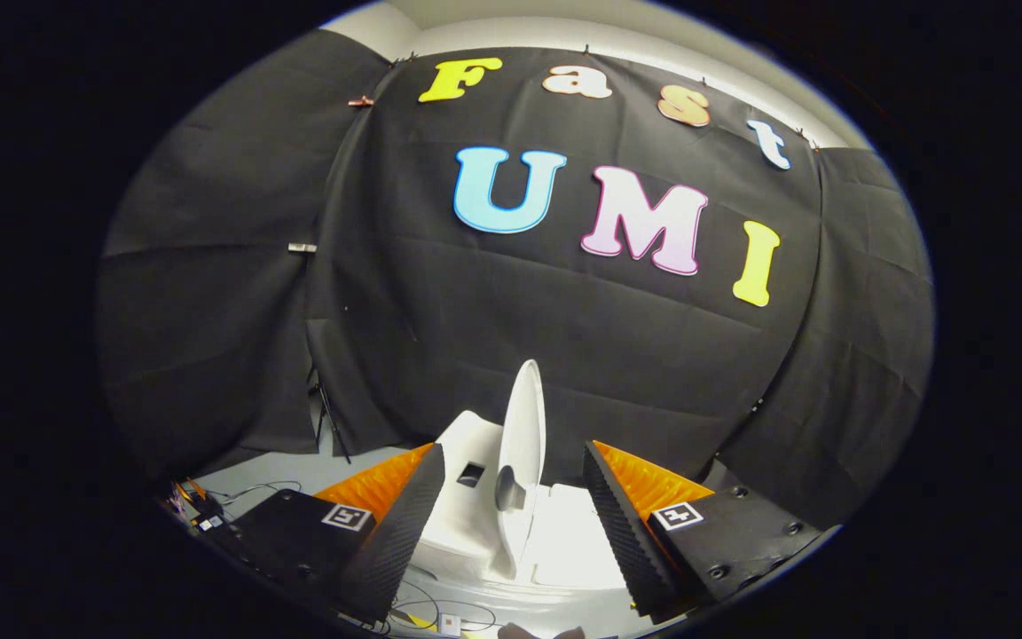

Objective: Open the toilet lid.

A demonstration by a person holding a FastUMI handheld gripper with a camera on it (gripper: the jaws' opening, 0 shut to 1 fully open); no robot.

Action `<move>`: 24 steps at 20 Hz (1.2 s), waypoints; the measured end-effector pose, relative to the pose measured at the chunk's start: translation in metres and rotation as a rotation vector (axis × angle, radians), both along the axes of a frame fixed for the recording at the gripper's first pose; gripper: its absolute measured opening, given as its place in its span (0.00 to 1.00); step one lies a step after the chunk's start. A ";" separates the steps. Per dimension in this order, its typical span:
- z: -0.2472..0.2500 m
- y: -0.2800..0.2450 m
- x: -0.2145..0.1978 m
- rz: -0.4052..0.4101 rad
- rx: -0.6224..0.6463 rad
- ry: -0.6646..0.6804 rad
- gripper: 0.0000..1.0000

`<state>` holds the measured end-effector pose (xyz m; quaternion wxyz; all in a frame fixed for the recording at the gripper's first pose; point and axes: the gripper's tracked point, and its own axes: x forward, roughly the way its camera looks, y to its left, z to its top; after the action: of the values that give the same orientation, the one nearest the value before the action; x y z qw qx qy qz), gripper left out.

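Observation:
A white toilet (564, 541) stands on the floor just ahead of the fingers. Its lid (524, 417) is raised and stands nearly upright, seen almost edge-on, with the white tank (467, 444) to its left. My gripper (513, 451) is open. One finger is on each side of the lid with a gap to it, and neither finger touches it. The seat and bowl top lie to the right of the lid, partly hidden behind the right finger.
Black cloth walls close off the booth behind the toilet. A thin black stand (325, 408) leans by the wall to the left. Cables and small devices (209, 510) lie on the grey floor at the lower left, and more cables (440, 612) run below the fingers.

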<state>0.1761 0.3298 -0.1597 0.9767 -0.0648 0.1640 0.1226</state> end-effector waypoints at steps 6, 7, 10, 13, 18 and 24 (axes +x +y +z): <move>0.058 -0.049 -0.016 -0.036 0.073 -0.090 0.99; 0.067 -0.057 -0.018 -0.038 0.083 -0.102 0.99; 0.090 -0.085 -0.024 -0.054 0.095 -0.131 0.99; 0.107 -0.115 -0.033 -0.080 0.107 -0.155 0.99; 0.126 -0.172 -0.051 -0.138 0.113 -0.197 0.98; 0.135 -0.238 -0.070 -0.197 0.130 -0.226 0.99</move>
<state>0.1059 0.0921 -0.0244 0.9983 0.0016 0.0502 0.0283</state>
